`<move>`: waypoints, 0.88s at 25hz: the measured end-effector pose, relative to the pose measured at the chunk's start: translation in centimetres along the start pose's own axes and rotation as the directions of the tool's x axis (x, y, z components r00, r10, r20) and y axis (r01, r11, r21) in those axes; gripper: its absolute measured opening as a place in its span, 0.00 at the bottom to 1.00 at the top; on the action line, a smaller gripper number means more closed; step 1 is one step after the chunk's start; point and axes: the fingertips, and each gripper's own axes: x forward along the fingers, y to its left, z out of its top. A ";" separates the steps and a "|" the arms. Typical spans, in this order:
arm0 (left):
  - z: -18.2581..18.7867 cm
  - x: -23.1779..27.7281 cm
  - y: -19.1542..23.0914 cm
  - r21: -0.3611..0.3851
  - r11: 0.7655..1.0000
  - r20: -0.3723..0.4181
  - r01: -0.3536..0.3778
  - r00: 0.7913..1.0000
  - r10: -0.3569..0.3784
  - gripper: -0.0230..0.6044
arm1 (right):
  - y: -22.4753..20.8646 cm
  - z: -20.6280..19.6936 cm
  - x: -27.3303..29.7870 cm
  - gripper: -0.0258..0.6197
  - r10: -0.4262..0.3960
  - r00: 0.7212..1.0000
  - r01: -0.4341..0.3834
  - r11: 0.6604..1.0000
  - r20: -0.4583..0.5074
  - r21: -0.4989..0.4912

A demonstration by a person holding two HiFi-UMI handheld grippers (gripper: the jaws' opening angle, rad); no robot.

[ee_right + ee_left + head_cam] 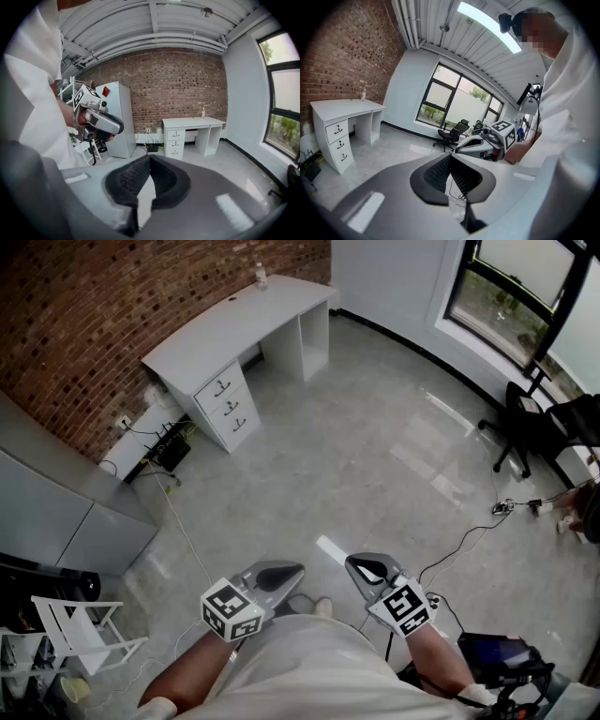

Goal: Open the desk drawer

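Observation:
The white desk (246, 320) stands far off against the brick wall, with three stacked drawers (228, 406) at its left end, all closed. Both grippers are held close to the person's body, far from the desk. My left gripper (289, 572) is shut with nothing in it, and my right gripper (362, 567) beside it is shut and empty too. In the left gripper view the jaws (450, 157) meet, with the desk (342, 108) far to the left. In the right gripper view the jaws (150, 158) meet under the desk's drawers (175, 142).
A small bottle (261, 277) stands on the desk's far end. Cables and a power strip (170, 450) lie by the wall left of the drawers. A grey cabinet (56, 512), a white rack (77, 632), a black office chair (520, 423) and floor cables (469, 540) surround the open floor.

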 end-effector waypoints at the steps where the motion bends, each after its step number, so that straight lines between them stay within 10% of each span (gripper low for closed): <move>1: 0.1 0.0 0.0 0.000 1.000 0.006 -0.004 1.000 0.004 0.04 | -0.2 0.2 0.1 0.04 0.003 1.000 -0.003 1.000 0.001 -0.005; 12: 0.8 0.1 2.5 -0.027 0.997 0.046 -0.072 0.996 0.073 0.04 | -1.7 1.6 2.5 0.04 0.069 0.998 -0.069 0.997 0.006 -0.030; 22: 4.3 8.6 13.0 -0.121 0.991 0.091 -0.059 0.993 0.070 0.04 | -12.3 4.1 6.8 0.04 0.037 0.997 -0.040 0.998 -0.066 -0.038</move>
